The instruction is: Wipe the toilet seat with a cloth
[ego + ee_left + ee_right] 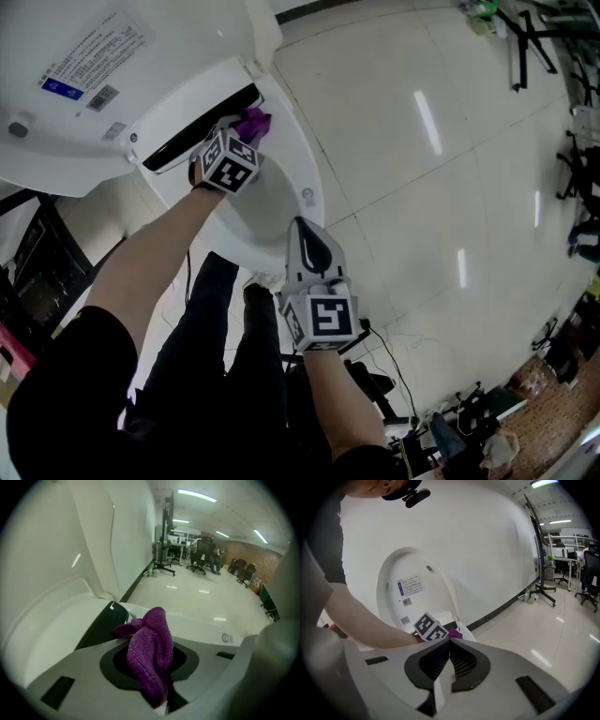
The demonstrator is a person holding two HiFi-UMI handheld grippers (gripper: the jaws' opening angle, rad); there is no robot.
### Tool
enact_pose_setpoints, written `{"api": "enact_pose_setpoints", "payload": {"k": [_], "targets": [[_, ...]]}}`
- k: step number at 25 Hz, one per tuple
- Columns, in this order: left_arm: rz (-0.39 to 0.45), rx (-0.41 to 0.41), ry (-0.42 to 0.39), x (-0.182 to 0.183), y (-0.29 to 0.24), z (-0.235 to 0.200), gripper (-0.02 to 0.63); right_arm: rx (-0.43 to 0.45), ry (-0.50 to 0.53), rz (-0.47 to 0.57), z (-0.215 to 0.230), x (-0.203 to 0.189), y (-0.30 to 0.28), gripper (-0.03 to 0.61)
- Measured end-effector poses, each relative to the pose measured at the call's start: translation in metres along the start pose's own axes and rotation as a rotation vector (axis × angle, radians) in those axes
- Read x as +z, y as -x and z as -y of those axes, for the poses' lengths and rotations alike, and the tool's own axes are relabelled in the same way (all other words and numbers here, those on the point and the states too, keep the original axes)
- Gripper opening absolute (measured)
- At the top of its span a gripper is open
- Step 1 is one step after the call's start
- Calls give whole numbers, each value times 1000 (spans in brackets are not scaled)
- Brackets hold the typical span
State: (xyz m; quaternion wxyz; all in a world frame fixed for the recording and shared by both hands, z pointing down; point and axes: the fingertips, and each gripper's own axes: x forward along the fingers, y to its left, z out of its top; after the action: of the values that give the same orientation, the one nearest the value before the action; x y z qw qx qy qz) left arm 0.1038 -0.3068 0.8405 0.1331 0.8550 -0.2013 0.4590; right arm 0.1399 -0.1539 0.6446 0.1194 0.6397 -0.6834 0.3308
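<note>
left gripper [246, 131] clamps purple cloth [151, 654] on toilet seat [298, 155].

A glossy, pale tiled floor [450, 187] reflects the ceiling lights [197, 495]. A black cable [394, 363] trails across it. Office chairs [204, 557] and a wheeled stand [165, 550] stand far off, near a brick wall [267, 557].

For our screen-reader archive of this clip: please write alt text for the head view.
The left gripper holds a purple knitted cloth at the back of a white toilet seat, near the hinge of its raised white lid. The right gripper, shut and empty, is by the seat's front rim.
</note>
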Motion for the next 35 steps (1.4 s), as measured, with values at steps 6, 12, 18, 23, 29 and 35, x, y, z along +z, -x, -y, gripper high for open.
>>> {"api": "enact_pose_setpoints", "payload": {"k": [6, 12, 18, 23, 29, 35], "targets": [[0, -1, -35, 4, -28, 8, 92, -3, -26, -7, 13, -15, -7, 17], [11, -25, -56, 17, -42, 25, 92, -15, -44, 1, 20, -19, 4, 17], [40, -71, -68, 28, -38, 42, 93, -23, -40, 34, 23, -11, 21, 17], [114, -80, -76, 38, 16, 65, 94, -28, -30, 64, 18, 7, 48, 17], [196, -60, -72, 41, 132, 91, 94, -9, 3, 101, 1, 36, 96, 17], [273, 13, -38, 37, 268, 120, 94, 54, 82, 116, -39, 62, 170, 17]]}}
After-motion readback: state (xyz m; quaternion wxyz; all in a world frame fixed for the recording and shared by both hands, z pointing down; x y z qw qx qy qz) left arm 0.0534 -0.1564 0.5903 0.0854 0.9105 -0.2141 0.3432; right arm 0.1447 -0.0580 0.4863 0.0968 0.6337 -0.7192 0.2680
